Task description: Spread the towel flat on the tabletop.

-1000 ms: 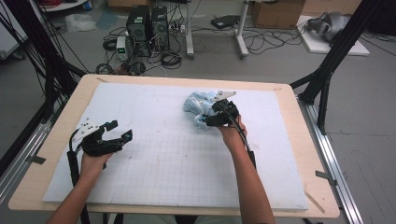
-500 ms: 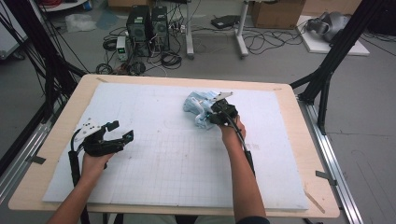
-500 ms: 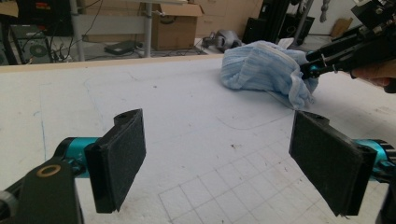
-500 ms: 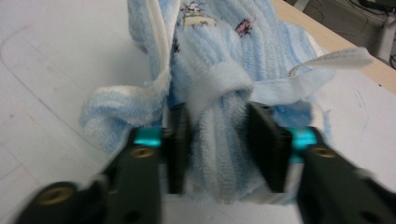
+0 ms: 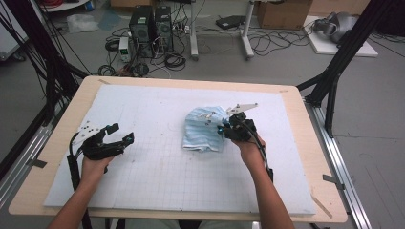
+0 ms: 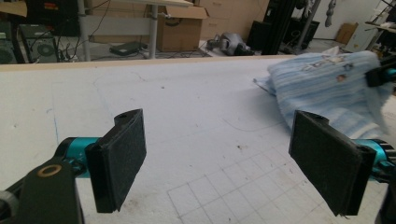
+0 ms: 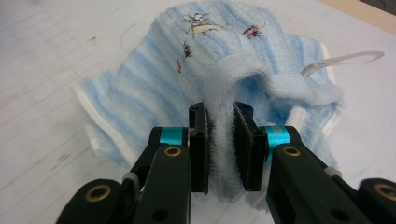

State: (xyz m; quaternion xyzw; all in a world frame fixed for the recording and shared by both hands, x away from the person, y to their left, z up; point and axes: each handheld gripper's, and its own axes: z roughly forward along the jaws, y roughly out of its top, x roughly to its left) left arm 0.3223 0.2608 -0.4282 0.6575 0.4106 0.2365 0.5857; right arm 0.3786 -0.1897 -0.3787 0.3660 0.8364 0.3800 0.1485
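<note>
The right gripper has its two black jaws squeezed on a fold of the light blue striped towel. The jaws have just been closing, and the soft cloth is bunched up between the pads. In the right gripper view the fold rises out of the jaws and curls over like a little hump. The rest of the towel lies spread behind it on the white mat, with small pictures stitched on top and a white loop tag sticking out at one side. From the high view the towel sits near the middle of the white mat, and the right gripper is at its right edge. The left gripper rests well apart from the towel, near the left side of the mat. Its jaws are spread wide with nothing between them. The mat lies on a wooden table.
</note>
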